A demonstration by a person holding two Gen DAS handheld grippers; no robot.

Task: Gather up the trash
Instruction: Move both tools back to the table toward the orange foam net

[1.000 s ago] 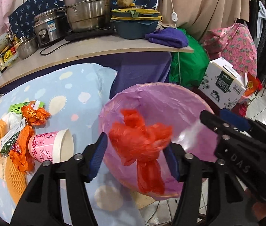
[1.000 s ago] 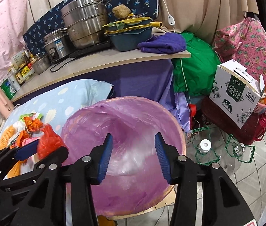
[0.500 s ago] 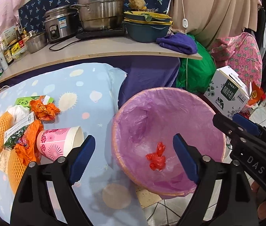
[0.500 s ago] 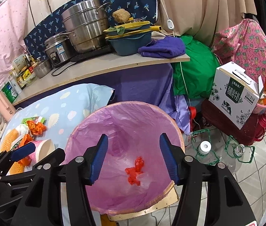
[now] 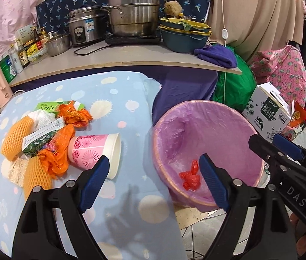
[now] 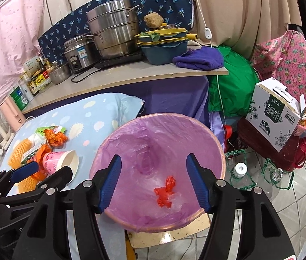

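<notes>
1. Red plastic wrapper (image 5: 189, 178) lies at the bottom of the purple-lined bin (image 6: 215, 143); that piece is binned, so the drop step looks finished.
2. Left tongs (image 5: 154, 186) released, nothing between them; right tongs (image 6: 154, 183) have just been opening wider, empty, over the bin.
3. Next, I'd judge: swing to ten o'clock for the pink paper cup (image 5: 94, 150) lying on the bench (image 5: 131, 99); orange wrappers (image 5: 58, 151) beside it.
4. The pile's underside is hidden; labels are too small to read.
</notes>
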